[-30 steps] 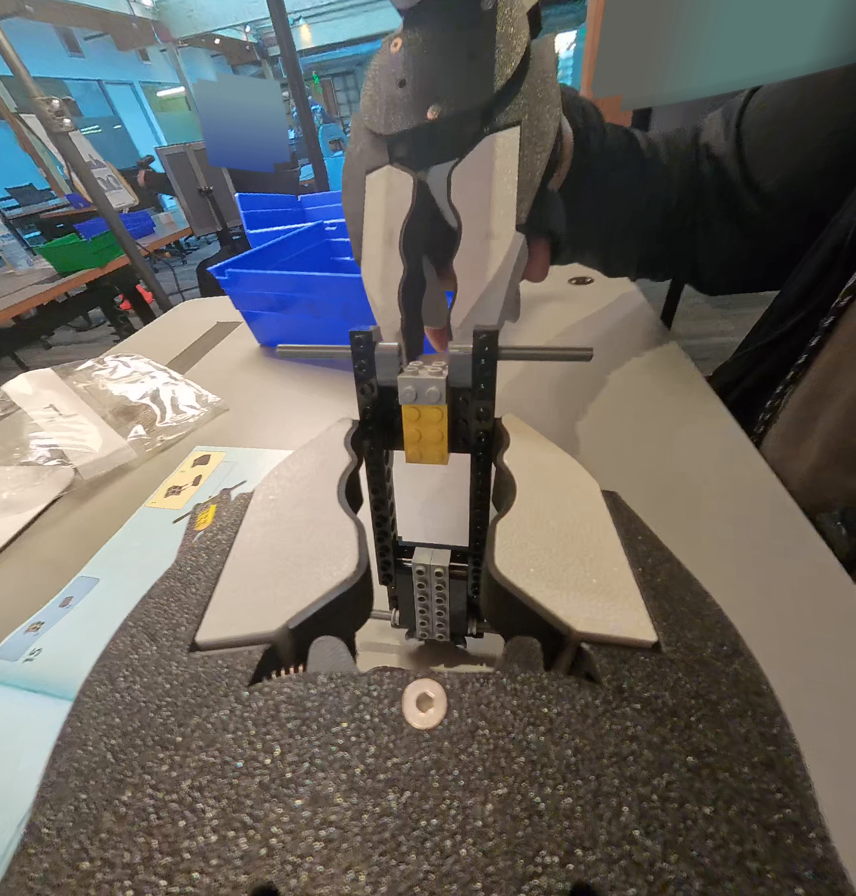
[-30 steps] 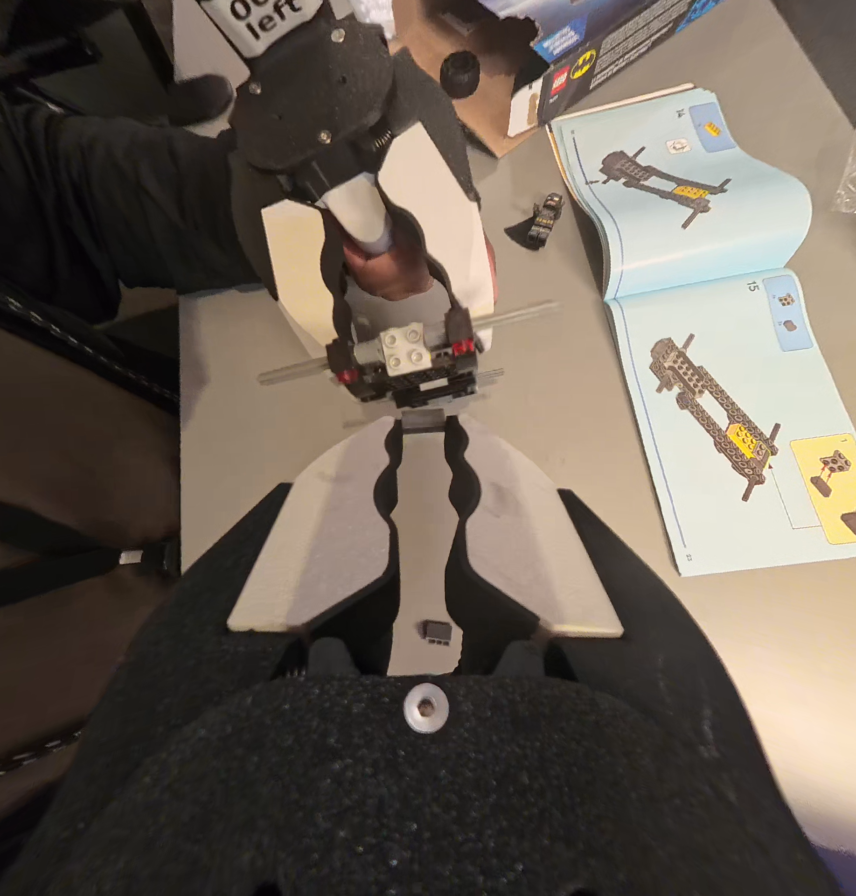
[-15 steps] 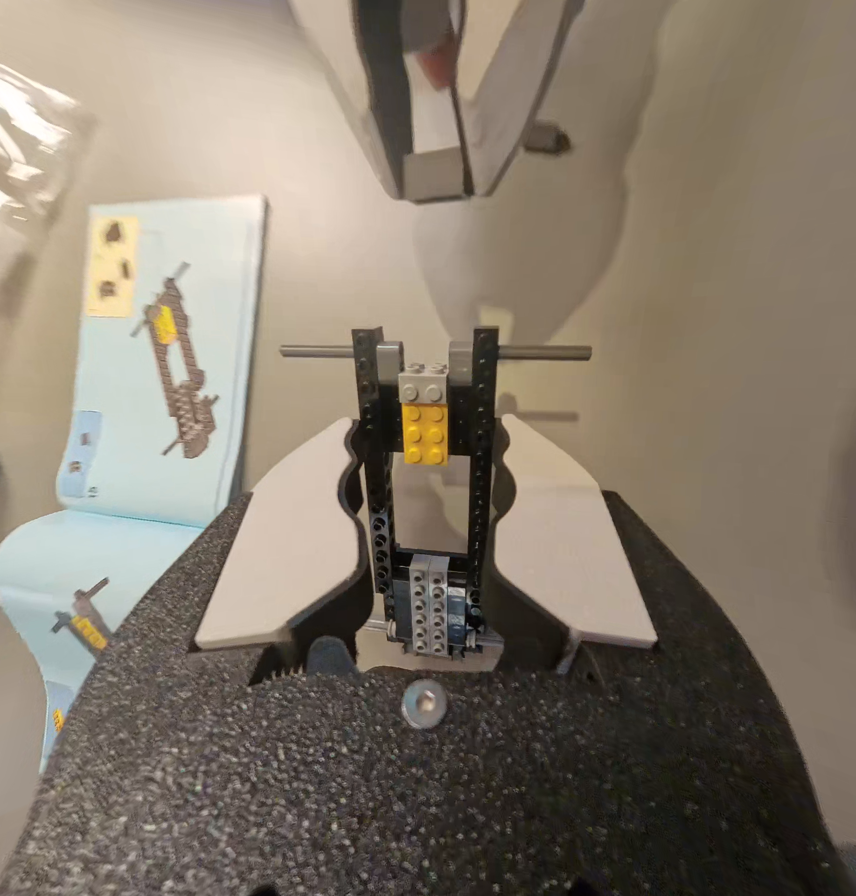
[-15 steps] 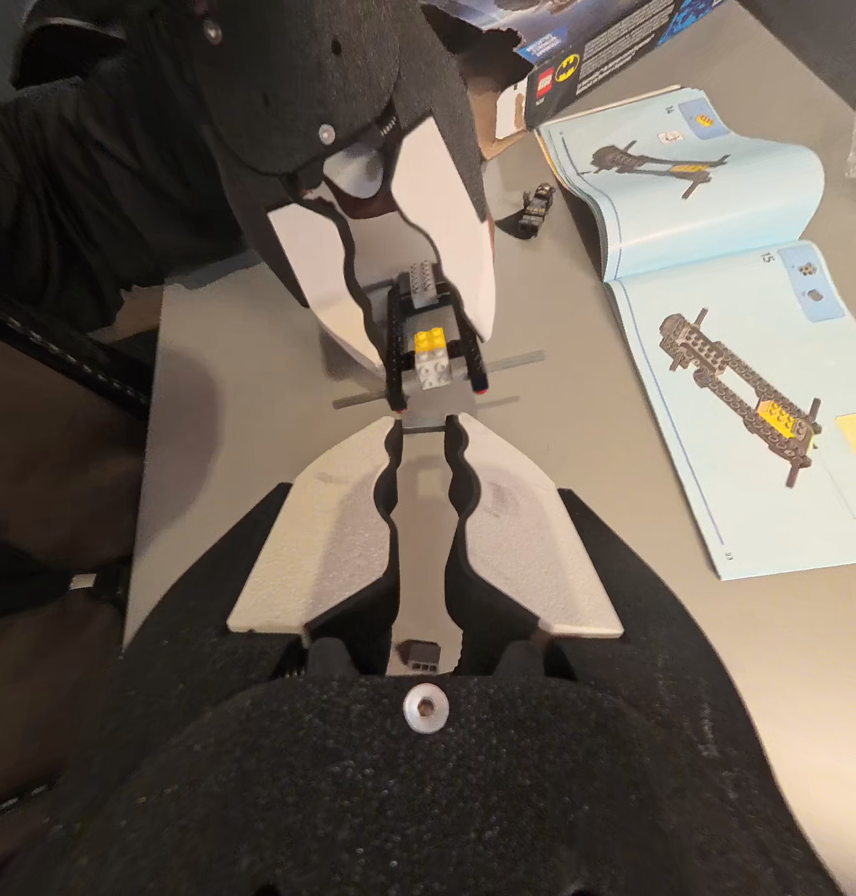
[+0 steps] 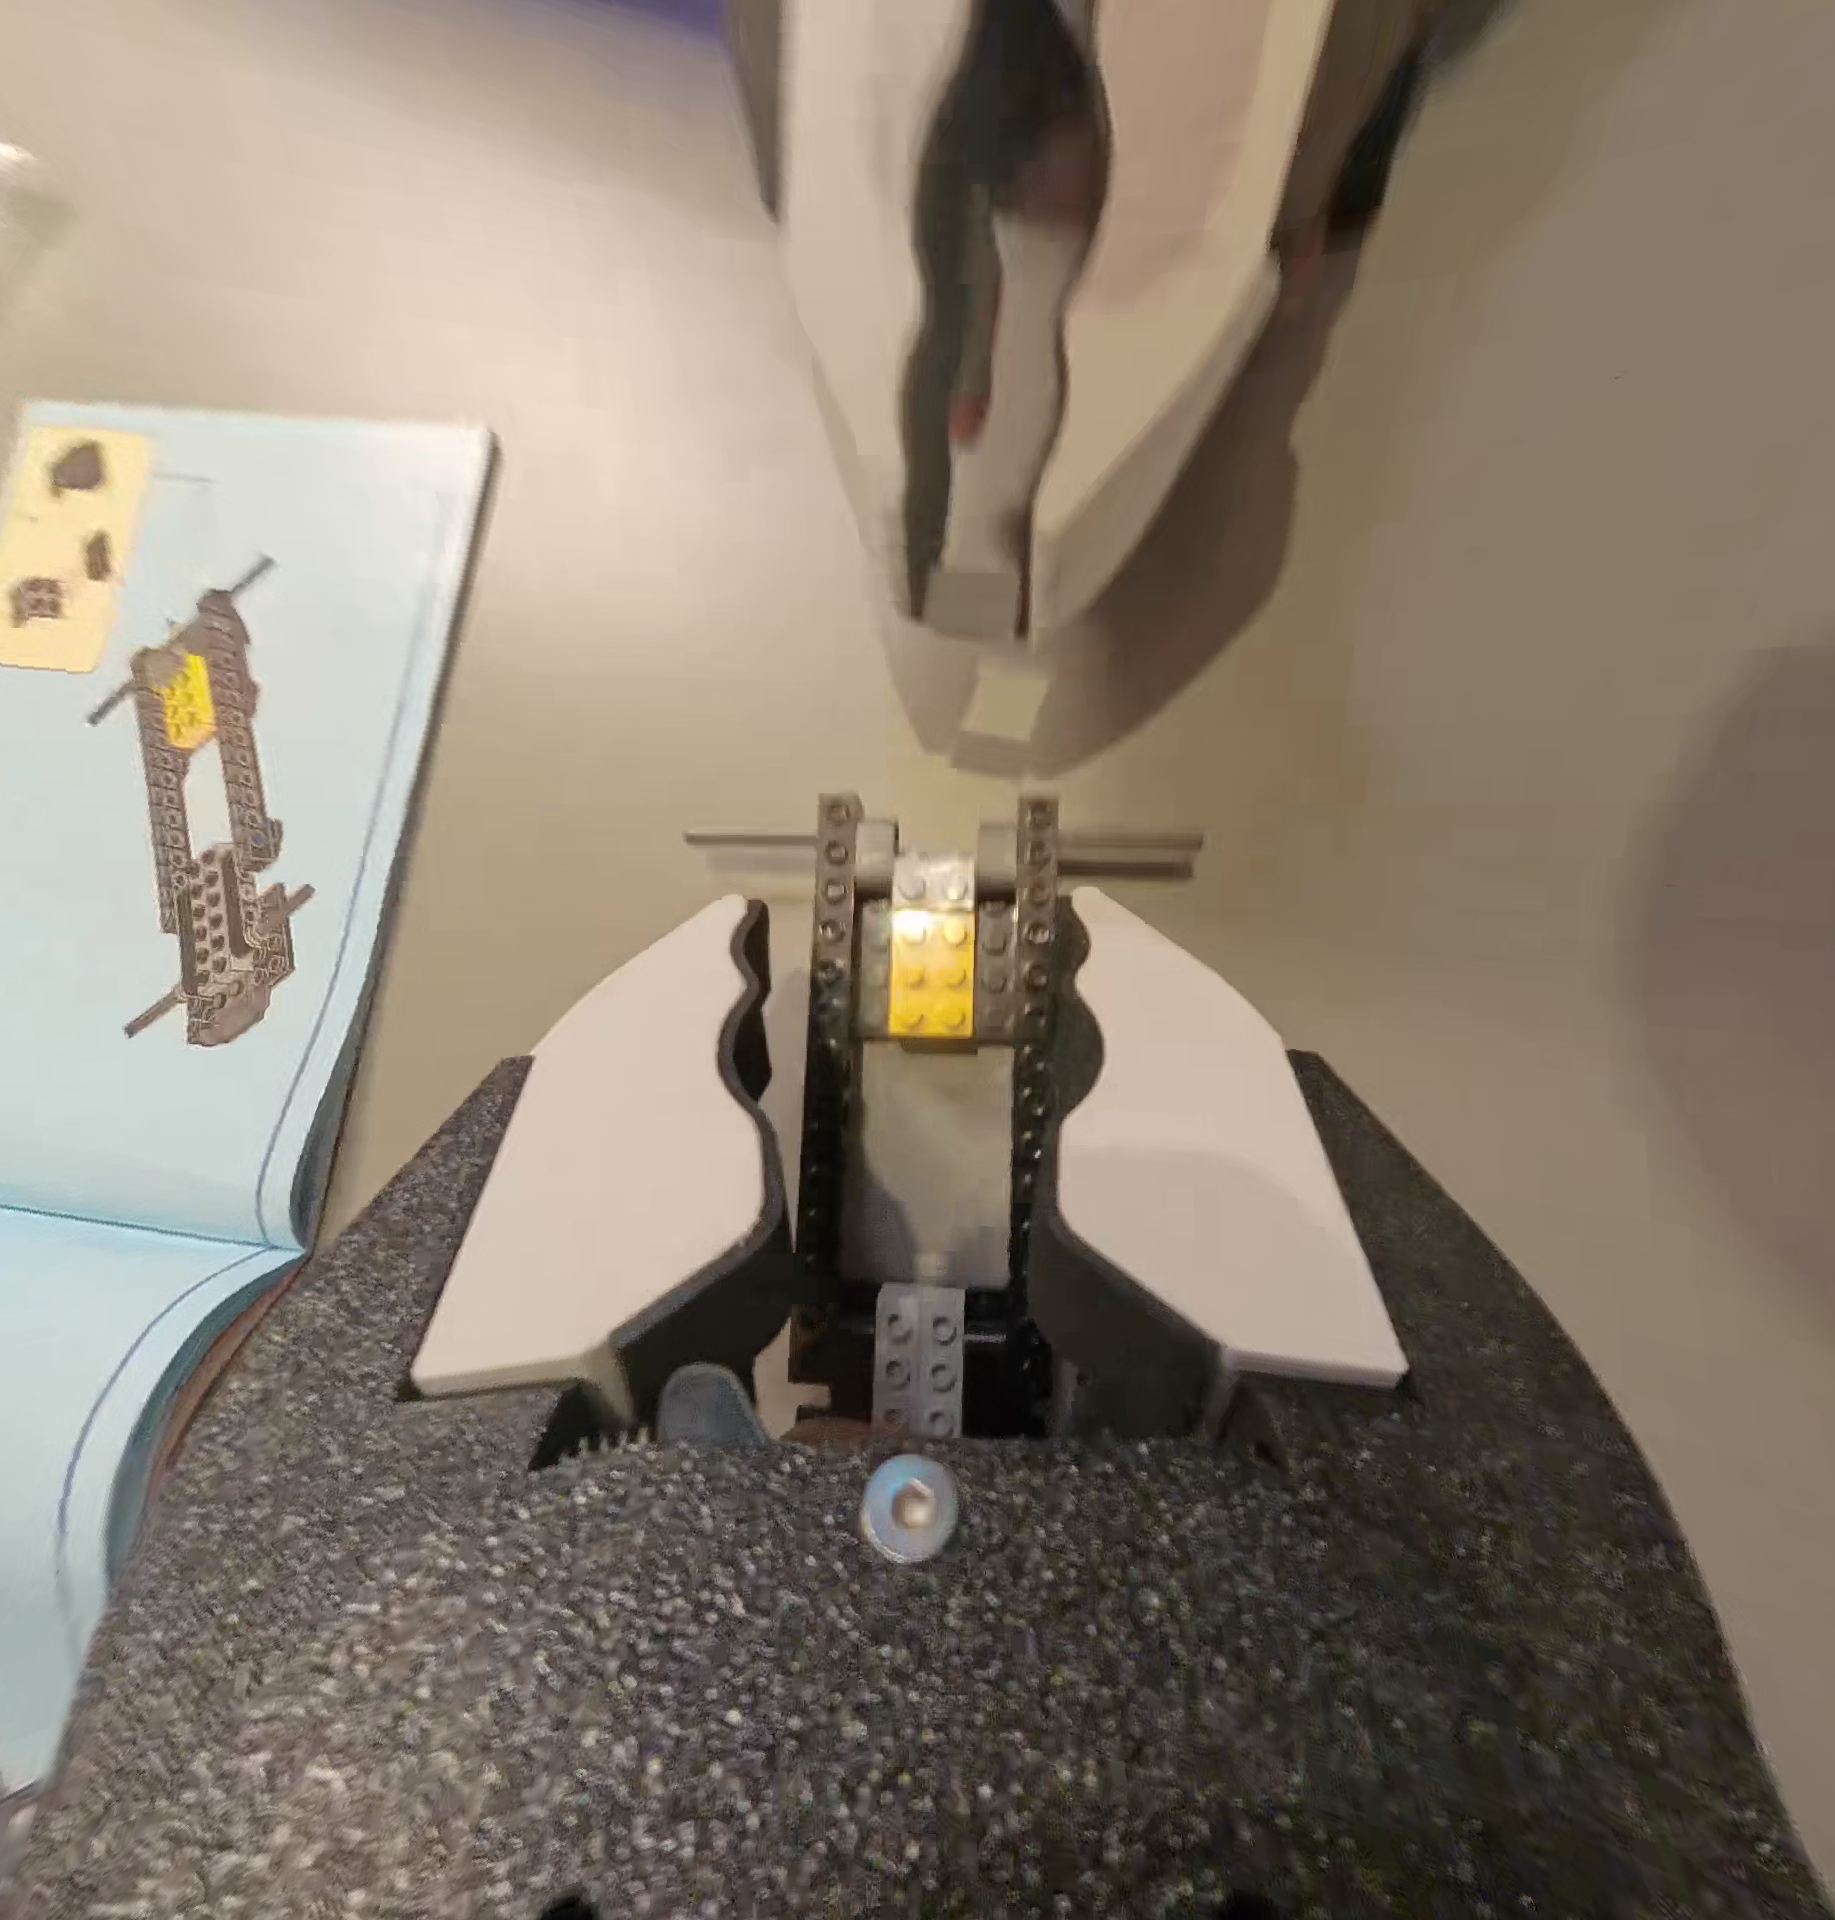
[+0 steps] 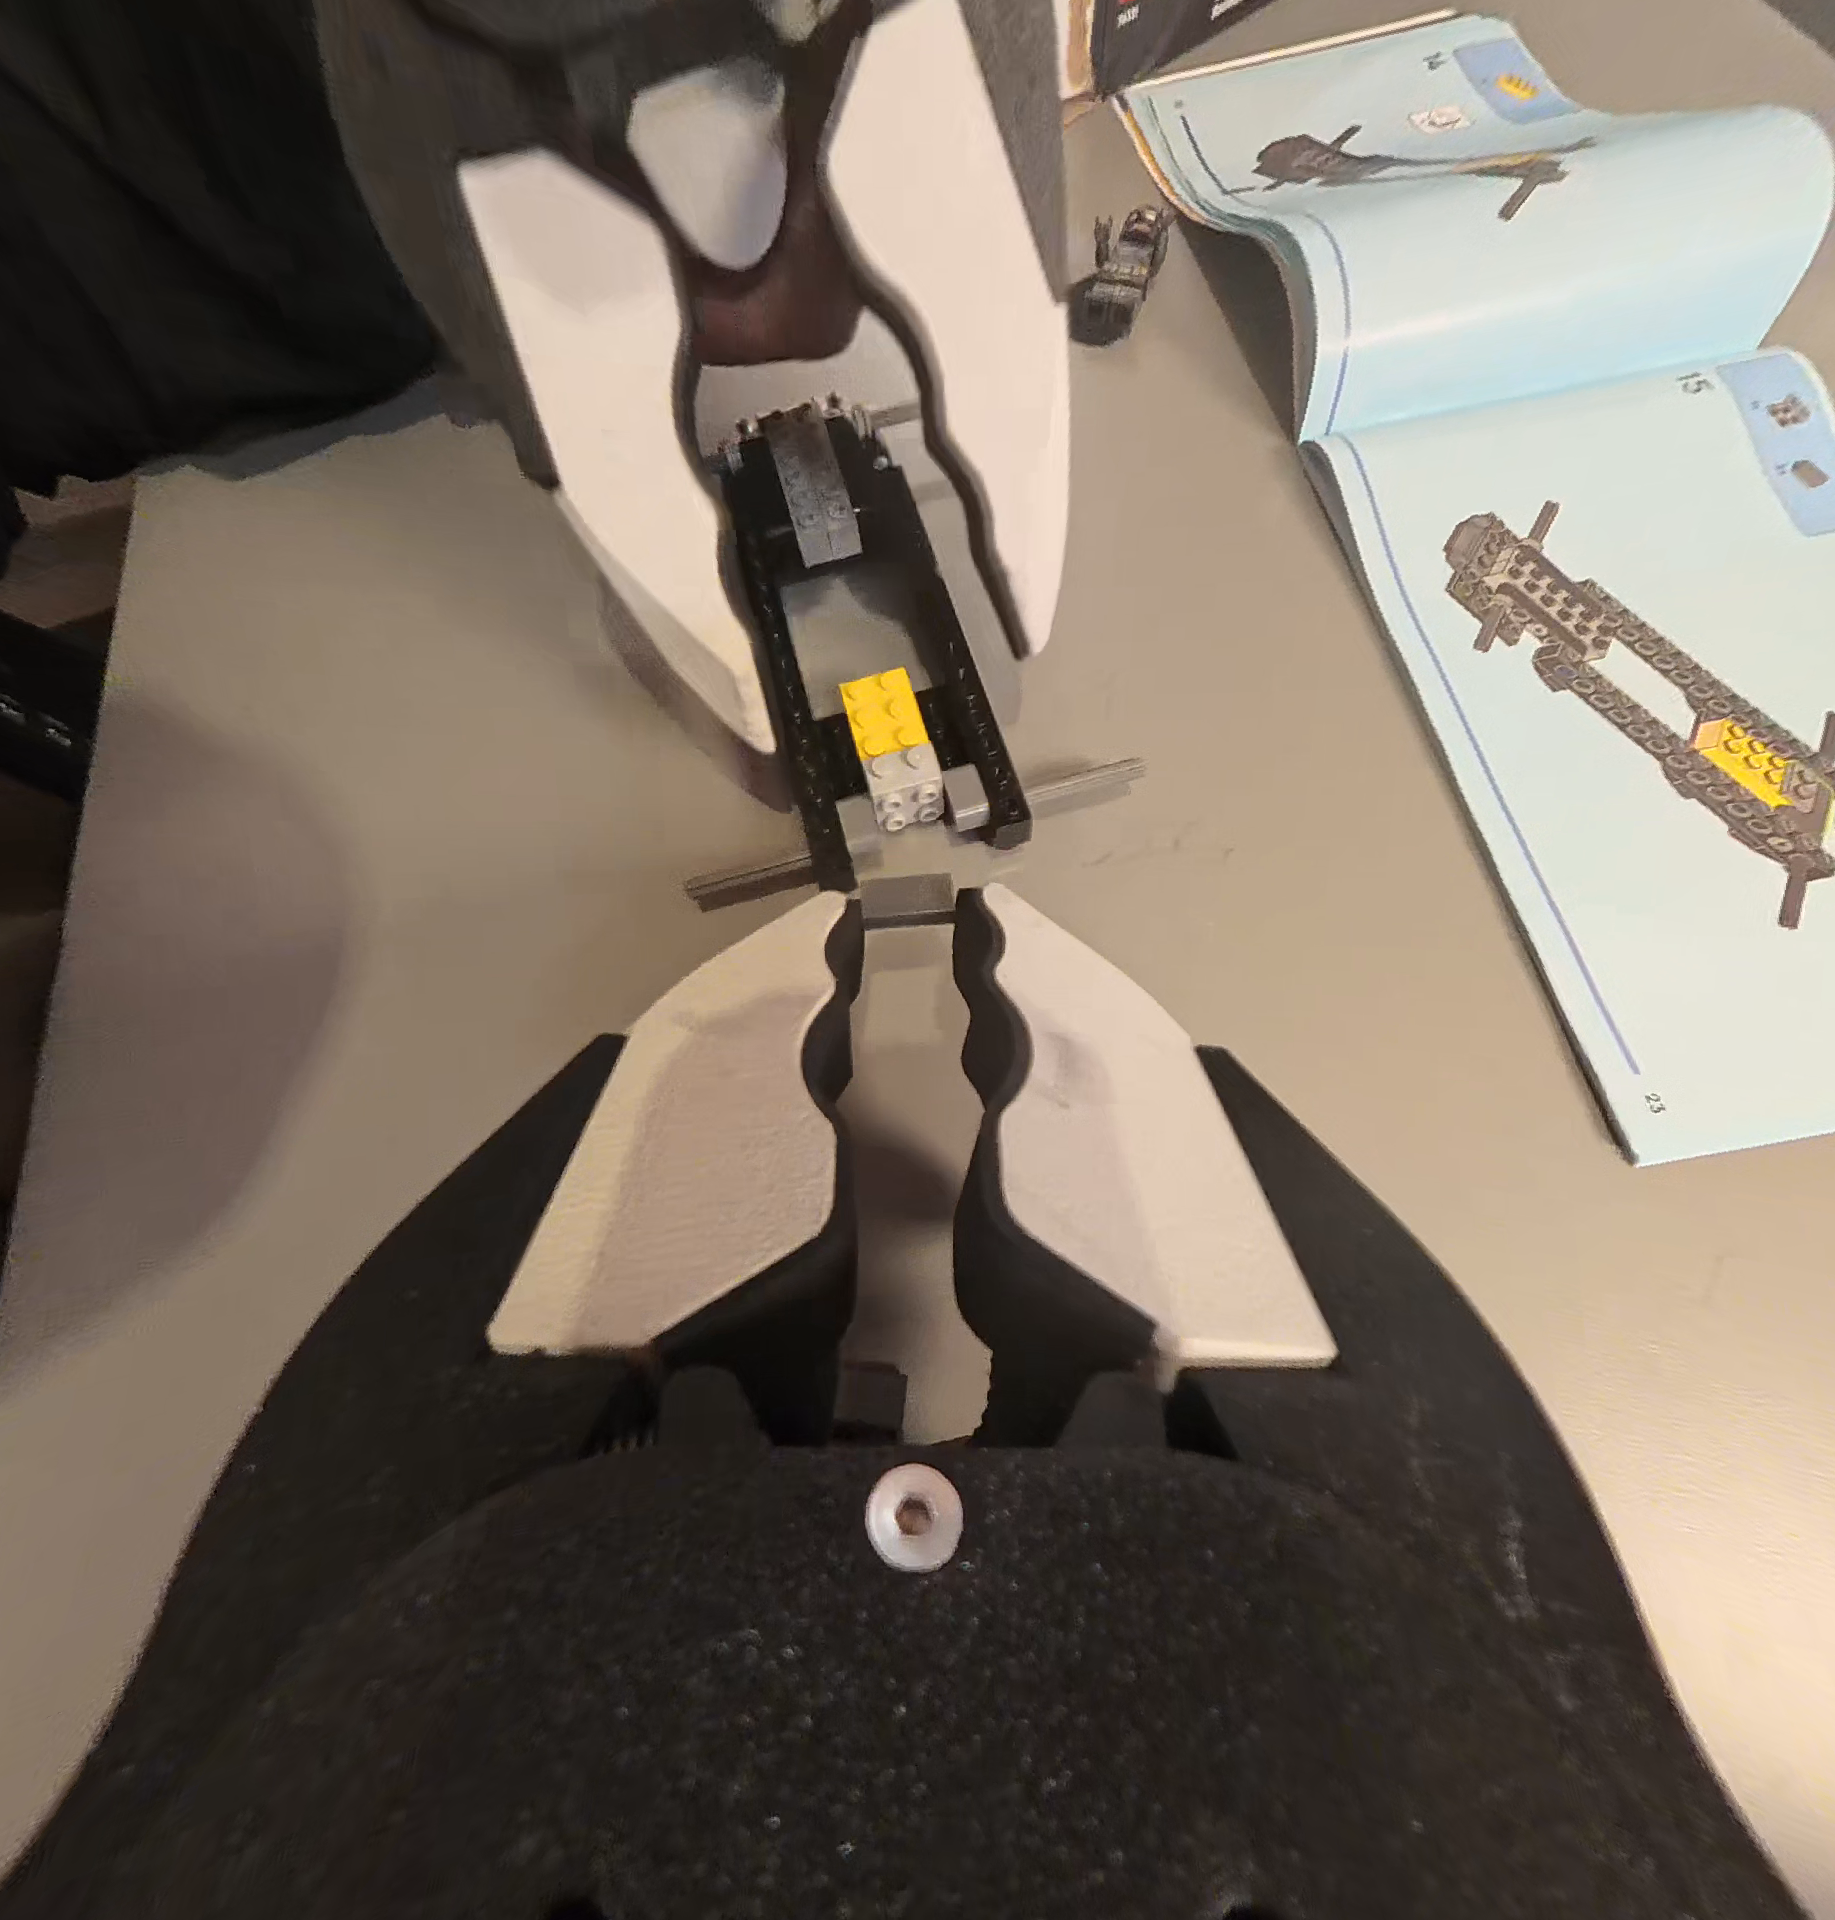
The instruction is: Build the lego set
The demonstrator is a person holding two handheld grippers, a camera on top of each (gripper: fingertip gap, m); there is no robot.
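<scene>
Since a second ago the left wrist view has been tipped down from the room onto the grey table, and the right gripper has been brought down to the front end of the brick frame, which now lies low over the table. Nearest in the right wrist view, one small dark grey brick is clamped between the two fingertips at the centre of the frame, with both pads pressed on its ends. Just beyond it, one long black frame is seen, carrying one yellow brick, one light grey studded brick and one grey cross axle at its near end. Farther up the frame, the left gripper is closed on the two black side beams, which are held between its two white fingers. One open instruction booklet is spread at the right of that view, one small dark figure lies at the upper centre, and a corner of one cardboard box is seen at the top edge.
</scene>
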